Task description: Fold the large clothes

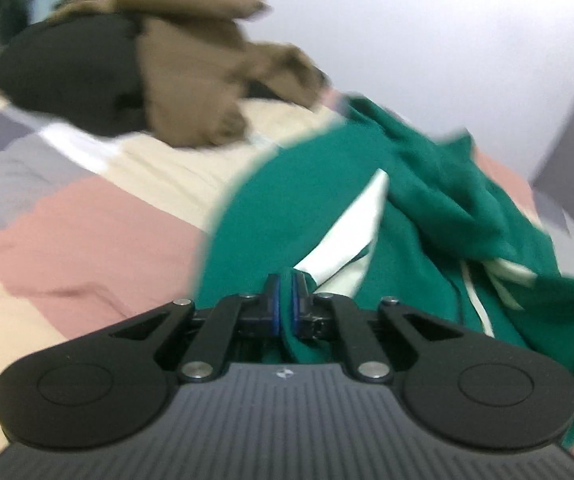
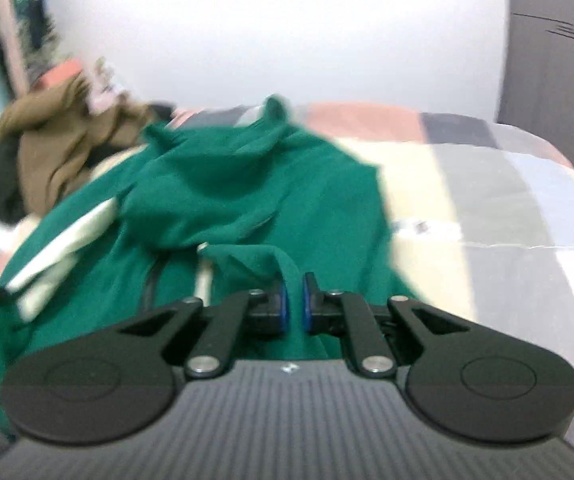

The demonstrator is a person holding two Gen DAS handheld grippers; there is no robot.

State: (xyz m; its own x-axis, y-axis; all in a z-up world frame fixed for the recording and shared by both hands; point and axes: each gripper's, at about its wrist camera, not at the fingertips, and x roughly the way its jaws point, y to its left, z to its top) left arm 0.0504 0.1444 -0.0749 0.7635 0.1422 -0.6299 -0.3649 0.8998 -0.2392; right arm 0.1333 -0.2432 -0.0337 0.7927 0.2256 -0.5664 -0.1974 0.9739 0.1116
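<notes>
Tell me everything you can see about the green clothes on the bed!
The green garment is a big, soft piece, deep green with white stripes and a pale cord. It looks like stretchy knit fabric, though the pictures are blurry. It lies rumpled and bunched, not yet folded, on the patchwork bedspread of pink, cream and grey blocks. A brown garment is heaped beyond it. The left gripper and the right gripper each pinch a fold of green cloth between blue pads.

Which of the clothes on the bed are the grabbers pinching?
The green garment with white stripes. Both the left gripper and the right gripper are shut on it. The brown garment and black garment lie untouched farther back.
</notes>
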